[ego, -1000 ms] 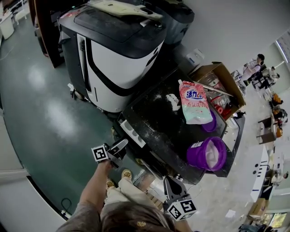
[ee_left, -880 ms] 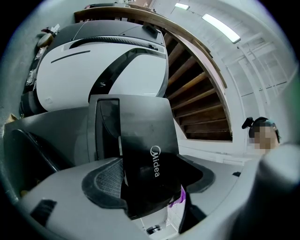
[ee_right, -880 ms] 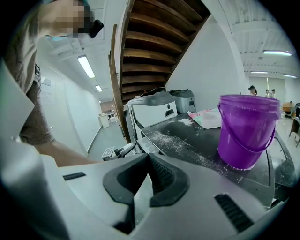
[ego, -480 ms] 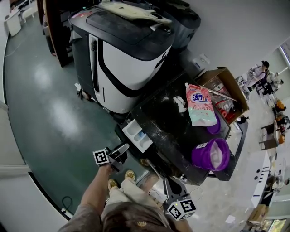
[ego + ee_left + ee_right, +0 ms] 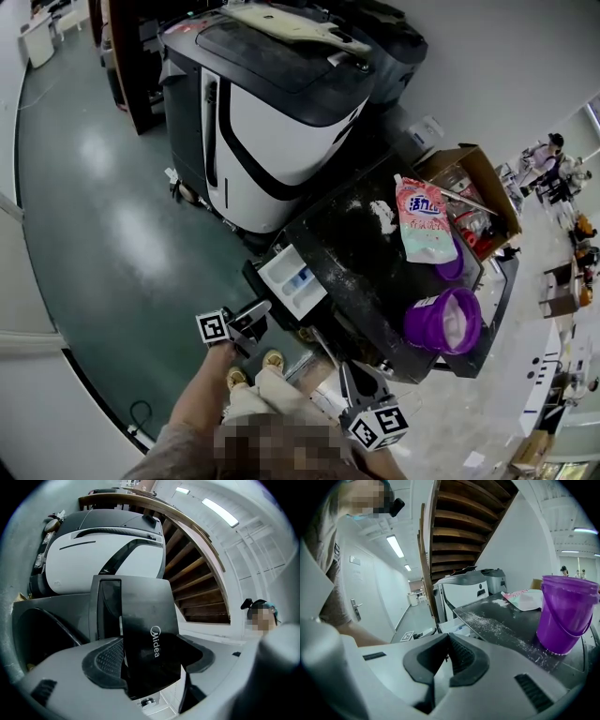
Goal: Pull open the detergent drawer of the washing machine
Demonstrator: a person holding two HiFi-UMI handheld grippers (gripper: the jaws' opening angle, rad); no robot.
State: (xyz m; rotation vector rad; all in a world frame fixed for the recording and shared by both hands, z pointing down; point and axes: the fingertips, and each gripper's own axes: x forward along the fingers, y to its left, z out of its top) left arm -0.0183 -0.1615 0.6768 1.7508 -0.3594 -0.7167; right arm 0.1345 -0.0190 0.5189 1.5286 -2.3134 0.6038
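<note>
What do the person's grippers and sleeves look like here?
Both the left gripper and the right gripper have light grey moulded bodies, black ribbed pads and a white cube with black square markers. No cables show. The left forearm is bare below a short greyish sleeve.

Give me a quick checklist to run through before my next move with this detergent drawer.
1. Left gripper grip: jaws clamped on the front of the detergent drawer. Ok.
2. Drawer open: it sticks out of the washing machine with its compartments showing. Ok.
3. End of the drawer's travel reached: cannot tell.
4. Right gripper: shut, empty, apart from the drawer. Ok.
5. Purple bucket and detergent pouch on the machine top: both apart from the drawer. Ok.
</note>
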